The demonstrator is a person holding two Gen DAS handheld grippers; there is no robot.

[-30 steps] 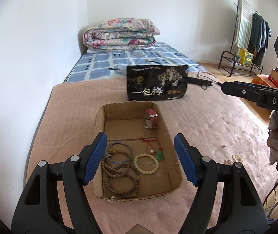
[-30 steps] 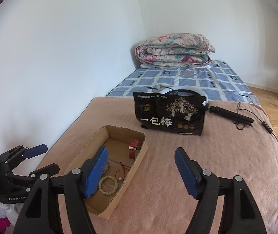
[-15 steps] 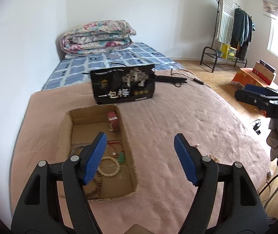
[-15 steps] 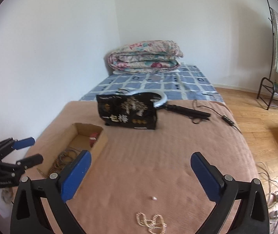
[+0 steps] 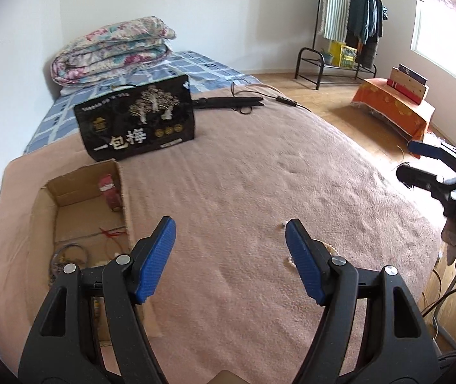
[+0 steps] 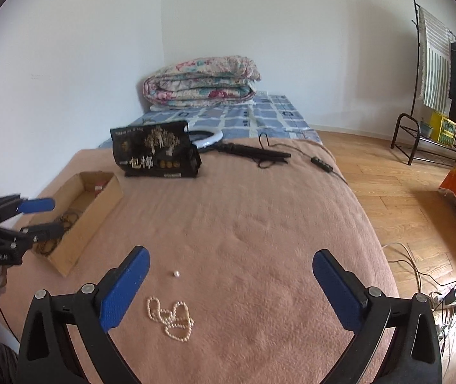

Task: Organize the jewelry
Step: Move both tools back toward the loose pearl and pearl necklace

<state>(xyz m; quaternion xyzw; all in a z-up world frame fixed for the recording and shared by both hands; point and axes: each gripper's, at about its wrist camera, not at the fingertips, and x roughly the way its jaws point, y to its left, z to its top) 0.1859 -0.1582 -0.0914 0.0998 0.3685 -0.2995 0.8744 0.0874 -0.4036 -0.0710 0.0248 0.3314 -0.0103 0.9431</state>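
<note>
Both claws gape empty over open blanket; pearl necklace lies near its edge.

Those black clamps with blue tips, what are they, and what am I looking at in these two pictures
They are hand-held grasping tools, one in each of a person's hands, each carrying a camera that looks out along its two fingers. One picture is from the left tool, the other from the right tool. Both are open and hold nothing. Under them is a bed with a pink blanket. On it lie a cardboard box with bracelets inside, a black printed bag, a tangled pearl necklace and one loose pearl. The right tool hovers near the necklace.
</note>
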